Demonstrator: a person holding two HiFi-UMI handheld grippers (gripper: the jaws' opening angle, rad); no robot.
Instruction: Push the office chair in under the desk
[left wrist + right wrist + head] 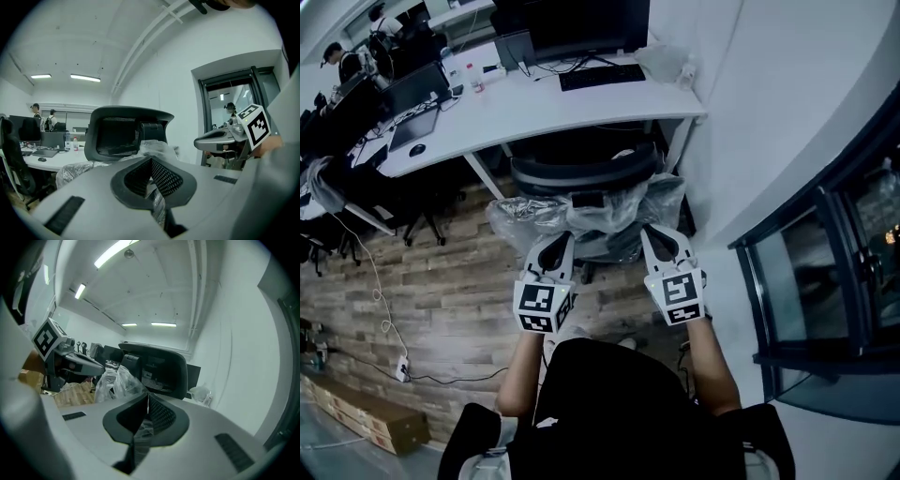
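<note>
Right in front of the person, the office chair [581,174] is sitting partly under the white counter [534,114], with its back in plastic wrap [520,217] facing them. The left gripper [558,244] and right gripper [658,236] are pointing at that back, side by side and equally near. Both pairs of fingers [161,177] are pressing together, holding nothing.

The desk [534,103] hides the office chair's [581,173] seat; plastic wrap [520,217] veils its backrest.

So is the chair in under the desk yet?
Nearly in: the office chair has its headrest at the desk edge; the seat is hidden, so how far under cannot be told.
</note>
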